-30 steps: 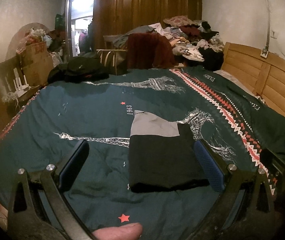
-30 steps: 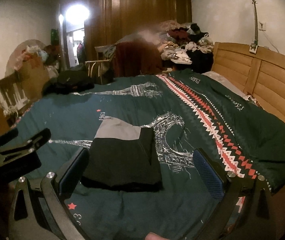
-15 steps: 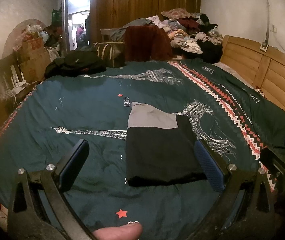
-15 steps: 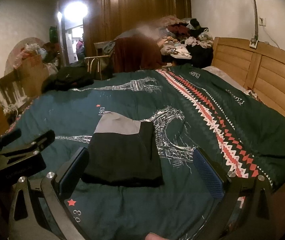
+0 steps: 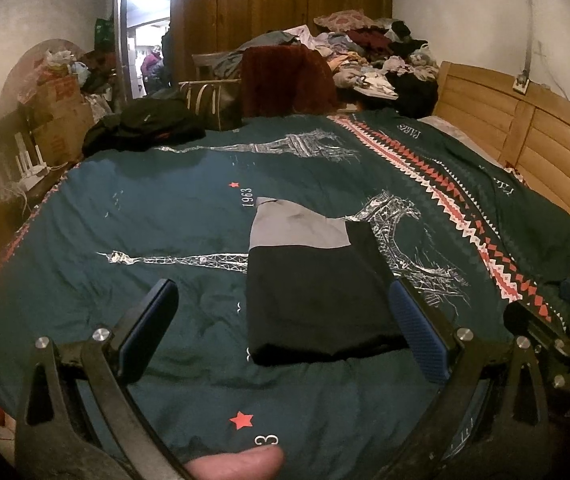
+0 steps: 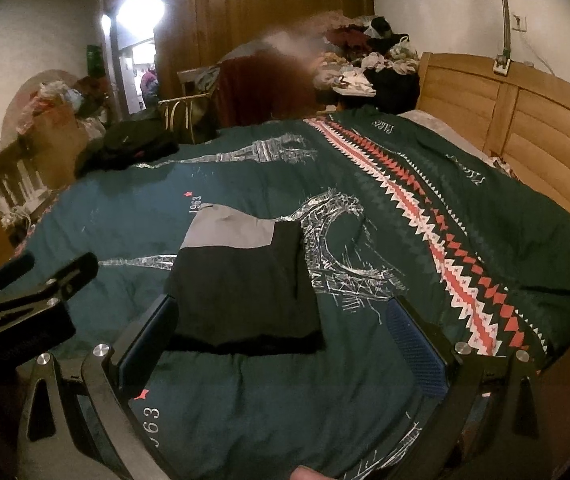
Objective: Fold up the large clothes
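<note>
grippers open and empty over folded garment on bed

left gripper [image 5: 283, 330] jaws spread wide, nothing between the pads, hovering above the duvet. its right finger [image 5: 419, 336] overlaps the near right corner of the folded garment [image 5: 313, 292] in view; cannot tell if it touches. a thumb tip [image 5: 237, 466] shows at the bottom edge of the left wrist view.

right gripper [image 6: 281, 336] also wide open, empty. its left finger [image 6: 145, 338] sits just beside the garment's near left corner. left gripper body visible at the left edge of the right wrist view.

garment: black rectangle with a grey band at the far end, folded flat, lying near the middle of the bed on the dark green duvet [image 5: 165, 208] with tower prints and a red-white zigzag stripe.

beyond: wooden headboard [image 5: 525, 136] on the right, dark clothing heap [image 5: 145, 124] on the far left corner of the bed, big pile of clothes [image 5: 365, 52] behind the bed, wooden wardrobe [image 5: 285, 12], lit doorway [image 5: 145, 40] at the back left.
</note>
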Action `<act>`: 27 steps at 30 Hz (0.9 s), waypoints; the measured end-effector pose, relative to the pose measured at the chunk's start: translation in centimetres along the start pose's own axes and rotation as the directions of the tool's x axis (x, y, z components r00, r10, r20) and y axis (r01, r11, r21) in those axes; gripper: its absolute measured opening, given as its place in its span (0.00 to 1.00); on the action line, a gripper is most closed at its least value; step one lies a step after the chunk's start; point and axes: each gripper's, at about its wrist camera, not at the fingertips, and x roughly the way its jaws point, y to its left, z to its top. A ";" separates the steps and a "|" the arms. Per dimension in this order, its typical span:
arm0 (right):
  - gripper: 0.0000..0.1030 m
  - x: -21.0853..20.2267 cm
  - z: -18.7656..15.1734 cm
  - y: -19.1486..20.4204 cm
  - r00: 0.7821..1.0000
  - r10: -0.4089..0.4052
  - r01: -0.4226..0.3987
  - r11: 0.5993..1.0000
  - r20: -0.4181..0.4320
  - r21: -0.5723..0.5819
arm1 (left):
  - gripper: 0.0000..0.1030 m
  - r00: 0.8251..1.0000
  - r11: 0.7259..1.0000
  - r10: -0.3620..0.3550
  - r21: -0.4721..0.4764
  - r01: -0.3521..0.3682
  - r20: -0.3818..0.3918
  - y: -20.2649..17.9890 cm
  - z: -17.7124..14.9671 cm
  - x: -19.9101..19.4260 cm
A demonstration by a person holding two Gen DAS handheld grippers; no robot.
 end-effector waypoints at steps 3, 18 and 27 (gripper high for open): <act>1.00 0.0 0.0 -0.1 1.000 -0.003 0.003 1.000 -0.002 0.000 | 1.00 1.000 1.000 0.002 0.006 -0.002 -0.008 -0.2 -0.2 0.2; 1.00 0.0 -0.1 -0.4 1.000 -0.005 0.005 1.000 -0.003 0.013 | 1.00 0.999 1.000 0.001 0.025 0.000 -0.036 -0.9 -0.6 0.8; 1.00 0.0 -0.4 -0.6 1.000 -0.007 0.007 1.000 -0.009 0.012 | 1.00 0.999 1.000 0.001 0.026 0.000 -0.039 -0.8 -0.6 0.9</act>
